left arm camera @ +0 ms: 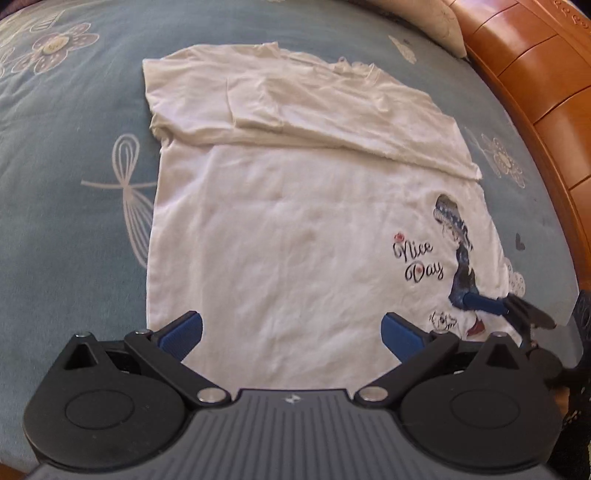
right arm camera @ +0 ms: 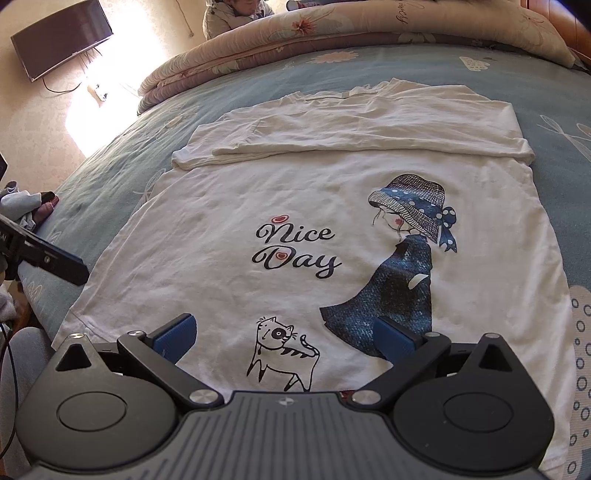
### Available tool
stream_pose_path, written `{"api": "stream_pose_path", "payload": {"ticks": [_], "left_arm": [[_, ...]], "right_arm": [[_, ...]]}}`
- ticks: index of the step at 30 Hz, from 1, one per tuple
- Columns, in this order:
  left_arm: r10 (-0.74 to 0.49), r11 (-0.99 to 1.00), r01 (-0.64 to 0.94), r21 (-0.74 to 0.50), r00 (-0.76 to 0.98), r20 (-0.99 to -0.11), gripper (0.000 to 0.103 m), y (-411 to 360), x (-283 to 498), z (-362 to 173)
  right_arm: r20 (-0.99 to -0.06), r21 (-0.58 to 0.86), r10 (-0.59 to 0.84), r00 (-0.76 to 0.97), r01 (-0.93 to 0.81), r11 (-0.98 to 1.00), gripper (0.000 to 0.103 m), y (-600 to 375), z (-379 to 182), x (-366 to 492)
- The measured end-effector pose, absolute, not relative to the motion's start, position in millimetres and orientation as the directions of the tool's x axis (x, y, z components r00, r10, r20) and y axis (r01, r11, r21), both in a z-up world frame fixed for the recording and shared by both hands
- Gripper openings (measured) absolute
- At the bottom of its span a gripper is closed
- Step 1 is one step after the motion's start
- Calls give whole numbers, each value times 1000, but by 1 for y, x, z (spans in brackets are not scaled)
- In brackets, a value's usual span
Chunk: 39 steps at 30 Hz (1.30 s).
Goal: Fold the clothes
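Note:
A white T-shirt [left arm camera: 280, 229] lies flat on a blue flowered bedsheet [left arm camera: 74, 166]. Its print [right arm camera: 299, 247] reads "Nice Day", with a girl in a hat and a cat. The far part, with collar and sleeves, is folded over toward me as a band [right arm camera: 369, 133]. My left gripper [left arm camera: 291, 330] hovers open over the shirt's near hem on its plain side, nothing between the pads. My right gripper [right arm camera: 286, 334] hovers open over the near hem by the cat. A blue finger [left arm camera: 484, 302] of the right gripper shows low on the print in the left wrist view.
A rolled floral quilt [right arm camera: 295, 37] lies along the bed's far side, with a person [right arm camera: 236, 14] sitting beyond it. A wooden headboard [left arm camera: 535, 92] and a pillow [left arm camera: 443, 26] border one side. A TV [right arm camera: 62, 37] hangs on the wall. A sleeved hand [right arm camera: 26, 206] is at the bed's edge.

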State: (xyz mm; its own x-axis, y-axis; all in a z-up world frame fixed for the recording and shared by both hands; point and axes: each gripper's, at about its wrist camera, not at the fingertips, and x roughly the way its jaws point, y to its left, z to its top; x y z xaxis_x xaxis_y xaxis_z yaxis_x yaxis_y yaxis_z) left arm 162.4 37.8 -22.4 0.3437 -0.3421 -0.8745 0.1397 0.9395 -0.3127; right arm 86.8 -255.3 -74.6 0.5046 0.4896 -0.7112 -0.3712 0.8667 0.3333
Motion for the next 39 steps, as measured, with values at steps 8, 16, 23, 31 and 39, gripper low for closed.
{"api": "stream_pose_path", "payload": {"ticks": [8,16,23,31,39], "left_arm": [[-384,912,20,-410,396,-834,102,48,249,-80],[-269,936,-80,-344,469,-842,102,106,251,-74],[-398,899,35,-436,477,-784,102,78,264,-68],[-386,918,108,-382,467,-795,102,76,260,-85],[-281,948,274,-159,495,-822,102,44,225,-65]], "right_arm": [[-690,293,492,530,-417,860,103,-254,-79,79],[-697,253,480,532,-444,860,103,-250,-81,76],[-699,237,466,543,-439,867,103,-247,-82,74],[-680,173,453,577,-474,863,103,-243,-86,66],[-666,163,442,601,-461,872,103,-247,-78,66]]}}
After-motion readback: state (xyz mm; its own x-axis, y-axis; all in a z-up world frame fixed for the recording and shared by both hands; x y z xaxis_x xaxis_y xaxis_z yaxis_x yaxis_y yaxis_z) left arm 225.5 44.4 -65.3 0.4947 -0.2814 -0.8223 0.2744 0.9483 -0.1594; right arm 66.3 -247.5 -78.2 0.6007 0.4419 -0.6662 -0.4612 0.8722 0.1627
